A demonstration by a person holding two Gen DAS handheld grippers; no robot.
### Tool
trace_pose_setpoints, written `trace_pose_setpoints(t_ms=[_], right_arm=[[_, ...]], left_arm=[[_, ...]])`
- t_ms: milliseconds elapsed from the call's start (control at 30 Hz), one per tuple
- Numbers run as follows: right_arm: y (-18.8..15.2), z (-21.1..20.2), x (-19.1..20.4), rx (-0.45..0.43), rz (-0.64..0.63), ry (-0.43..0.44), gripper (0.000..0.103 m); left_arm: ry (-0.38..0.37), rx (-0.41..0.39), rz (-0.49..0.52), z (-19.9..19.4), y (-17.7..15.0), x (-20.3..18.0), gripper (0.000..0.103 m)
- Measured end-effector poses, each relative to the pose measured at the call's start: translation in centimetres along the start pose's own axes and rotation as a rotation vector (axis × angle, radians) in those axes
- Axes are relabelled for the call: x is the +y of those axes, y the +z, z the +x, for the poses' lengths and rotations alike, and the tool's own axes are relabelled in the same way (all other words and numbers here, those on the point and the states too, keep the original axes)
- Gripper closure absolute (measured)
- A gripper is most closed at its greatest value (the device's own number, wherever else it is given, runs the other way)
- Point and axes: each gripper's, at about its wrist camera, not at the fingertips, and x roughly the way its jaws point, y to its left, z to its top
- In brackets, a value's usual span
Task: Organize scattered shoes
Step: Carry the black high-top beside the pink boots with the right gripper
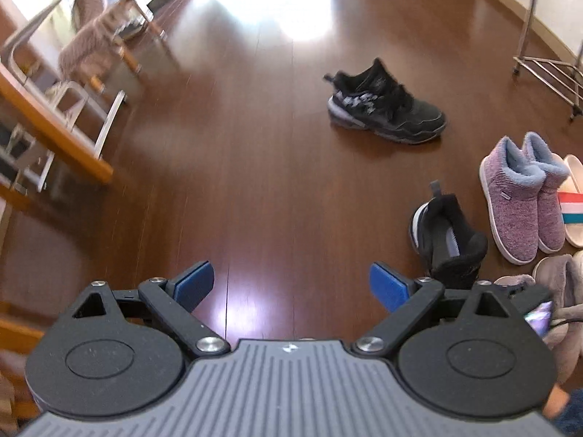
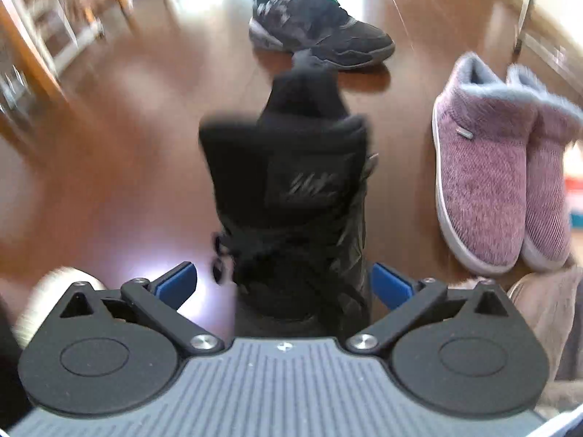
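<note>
While one black sneaker (image 2: 291,200) sits between the spread blue pads of the right gripper (image 2: 284,284), pads clear of it on both sides, so released, not grasped. Heavy blur on that shoe; cannot tell if fully settled on the floor. Placed just beside the pink slipper boots (image 2: 481,182), heel end toward the camera. Left gripper (image 1: 291,287) also wide open, nothing between the fingers, hanging over bare floor.

Progress, judged from layout: roughly midway or a bit past. Done: pink slipper boots paired side by side, a striped slide sandal (image 1: 575,204) next to them at the frame edge, some grey fluffy slippers (image 1: 557,280) nearest the camera, all forming a row along the right in the left wrist view. First black sneaker (image 1: 448,236) now near that row, at an angle to it. Left: second black sneaker (image 1: 386,105) well apart, alone in mid-floor, needs fetching and setting beside its mate. Straightening probably needed too.

Surface: dark brown glossy wood floor (image 1: 255,182), strong window glare at the far end. Room: wooden table edge (image 1: 54,127) and white-framed chair (image 1: 73,102) at left, metal rack (image 1: 546,73) at right, pale wall behind. Left side of both views blurred.
</note>
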Motion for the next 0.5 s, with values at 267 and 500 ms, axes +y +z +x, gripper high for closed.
trace_pose_setpoints(t_ms=[267,500], right_arm=[[0.2,3.3,-0.4,0.015,0.046,-0.046,0.009],[0.6,2.8,-2.4,-0.008,0.003,-0.065,0.012]], left_arm=[[-0.068,0.104,-0.015,2.2,-0.8,1.0,0.009],[-0.038,0.065,-0.020,1.6,-1.4,1.9,0.008]])
